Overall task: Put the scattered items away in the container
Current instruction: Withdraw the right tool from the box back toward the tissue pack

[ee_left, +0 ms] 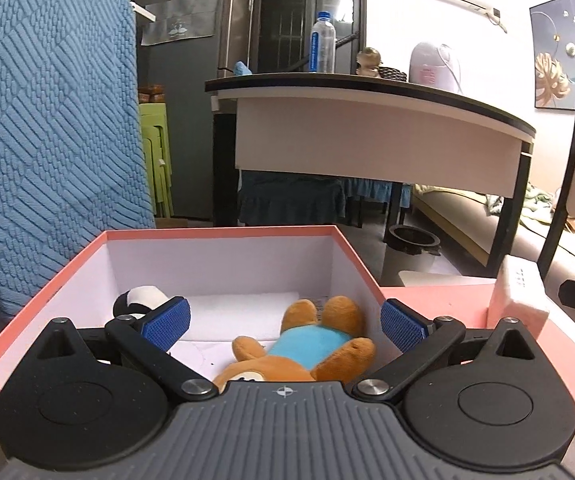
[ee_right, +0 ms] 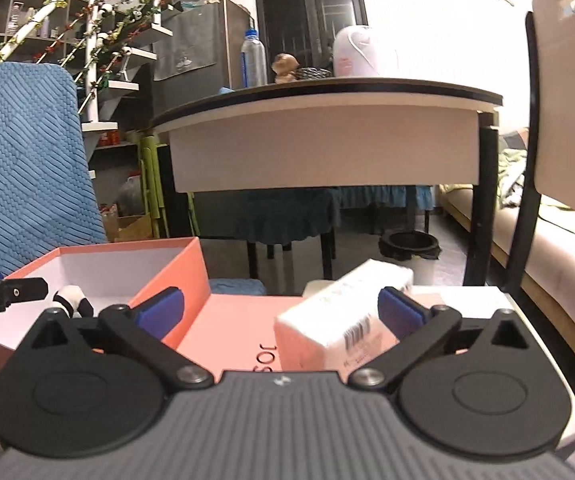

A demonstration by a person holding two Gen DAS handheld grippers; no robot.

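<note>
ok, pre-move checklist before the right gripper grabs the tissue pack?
1. Right gripper open: ok, jaws spread wide.
2. Tissue pack between the fingers: ok, though it sits tilted, close to the right finger.
3. Left gripper clear of the load: ok, open above the plush bear, holding nothing.
4. Pink box open with room: ok, bear and panda toy already inside, white floor showing.
5. Path from pack to box clear: cannot tell; left gripper sits over the box.
6. Pack resting on the lid: cannot tell.

Wide-open left claw [ee_left: 285, 322] above brown plush bear [ee_left: 307, 344] and panda toy [ee_left: 137, 302] inside pink box [ee_left: 39, 280].
</note>
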